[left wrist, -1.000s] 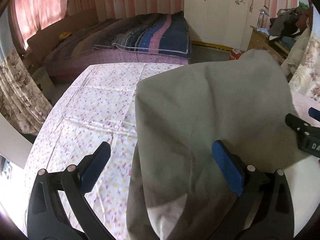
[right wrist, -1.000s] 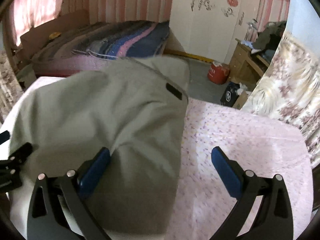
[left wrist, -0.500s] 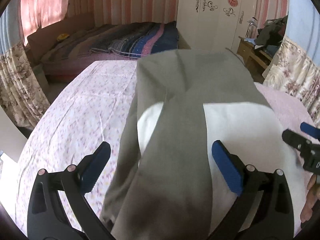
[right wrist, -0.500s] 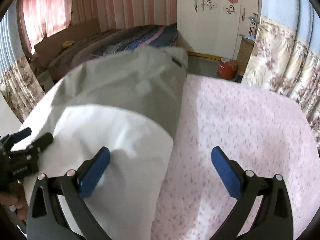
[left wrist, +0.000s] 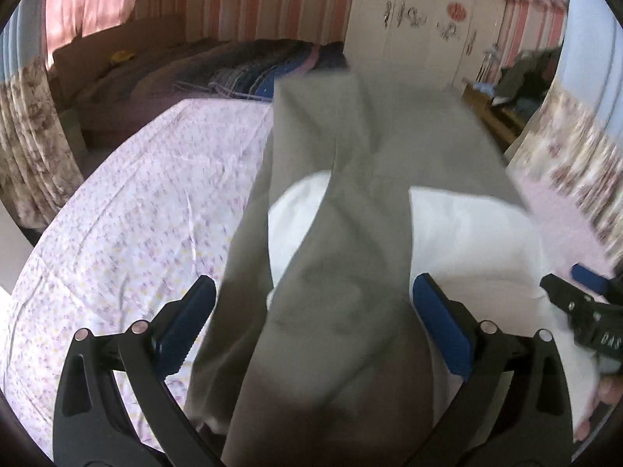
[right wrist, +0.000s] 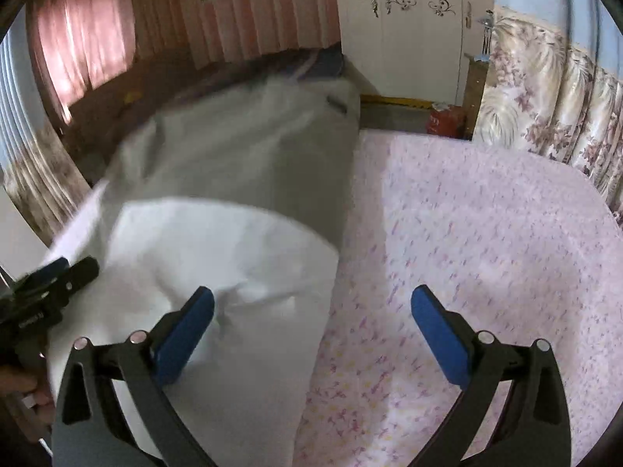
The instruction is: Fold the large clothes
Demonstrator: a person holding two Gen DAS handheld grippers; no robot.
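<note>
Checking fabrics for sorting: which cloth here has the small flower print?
The pink sheet spread over the bed; the garment on it is plain grey with white lining.

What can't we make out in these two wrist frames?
- Left wrist: near end of the grey garment with white lining runs off the bottom edge.
- Left wrist: right gripper cut by the right edge; jaws unreadable.
- Right wrist: garment's far end and black tab motion-blurred.
- Right wrist: left gripper small, blurred.
</note>
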